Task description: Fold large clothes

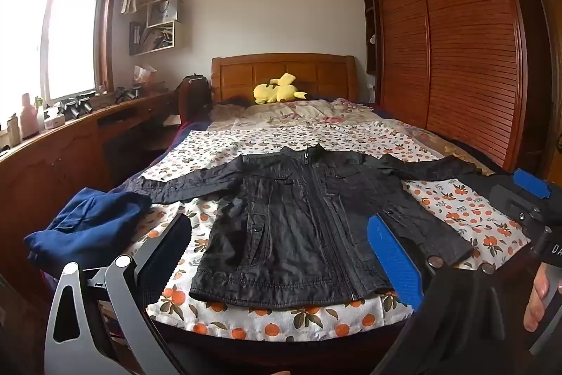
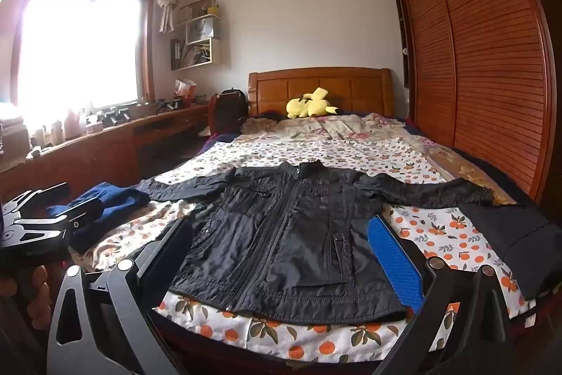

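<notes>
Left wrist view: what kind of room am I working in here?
A bedroom, most likely: a bed with a wooden headboard, a slatted wooden wardrobe beside it, and a black jacket spread flat on the bed.

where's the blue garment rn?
Blue garment lies bunched at the bed's left edge, beside the black jacket's left sleeve; the right wrist view shows it there too.

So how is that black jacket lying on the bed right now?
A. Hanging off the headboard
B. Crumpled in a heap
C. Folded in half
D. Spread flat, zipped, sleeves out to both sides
D: the black jacket lies flat on the bedspread, zip closed, both sleeves stretched sideways.
</notes>
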A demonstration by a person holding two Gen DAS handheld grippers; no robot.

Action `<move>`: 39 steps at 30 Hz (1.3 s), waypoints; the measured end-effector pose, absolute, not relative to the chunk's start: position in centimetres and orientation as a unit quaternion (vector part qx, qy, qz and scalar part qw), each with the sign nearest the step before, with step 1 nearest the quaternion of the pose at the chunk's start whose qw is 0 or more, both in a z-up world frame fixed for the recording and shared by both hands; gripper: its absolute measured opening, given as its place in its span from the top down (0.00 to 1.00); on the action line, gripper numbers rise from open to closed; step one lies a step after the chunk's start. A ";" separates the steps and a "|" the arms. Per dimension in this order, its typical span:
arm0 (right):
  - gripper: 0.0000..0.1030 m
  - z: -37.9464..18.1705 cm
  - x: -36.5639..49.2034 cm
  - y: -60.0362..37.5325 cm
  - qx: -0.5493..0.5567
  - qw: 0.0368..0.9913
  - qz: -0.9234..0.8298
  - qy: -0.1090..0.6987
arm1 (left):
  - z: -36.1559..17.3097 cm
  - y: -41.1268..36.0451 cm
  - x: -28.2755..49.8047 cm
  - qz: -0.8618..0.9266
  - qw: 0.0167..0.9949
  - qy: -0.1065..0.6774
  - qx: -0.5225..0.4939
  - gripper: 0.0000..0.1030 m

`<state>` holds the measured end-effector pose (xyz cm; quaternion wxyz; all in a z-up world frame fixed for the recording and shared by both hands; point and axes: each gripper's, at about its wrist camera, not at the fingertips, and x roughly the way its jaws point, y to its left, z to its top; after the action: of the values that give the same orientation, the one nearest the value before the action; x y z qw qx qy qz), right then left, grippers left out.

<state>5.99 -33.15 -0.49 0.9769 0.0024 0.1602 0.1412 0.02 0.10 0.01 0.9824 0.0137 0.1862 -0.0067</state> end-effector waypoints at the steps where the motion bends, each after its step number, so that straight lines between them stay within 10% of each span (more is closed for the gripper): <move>1: 0.06 -0.5 6.0 -33.2 0.003 0.977 0.142 0.159 | 0.0 0.1 0.1 -0.007 0.982 0.186 0.012 0.02; 39: 0.06 -0.9 6.0 -33.7 0.009 0.977 0.138 0.162 | 1.6 -0.8 -0.8 -0.010 0.985 0.174 0.017 0.02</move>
<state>5.99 -33.66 -0.89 0.9772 0.0090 0.1616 0.1377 -0.78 -0.78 1.57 0.9845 0.0172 0.1742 -0.0102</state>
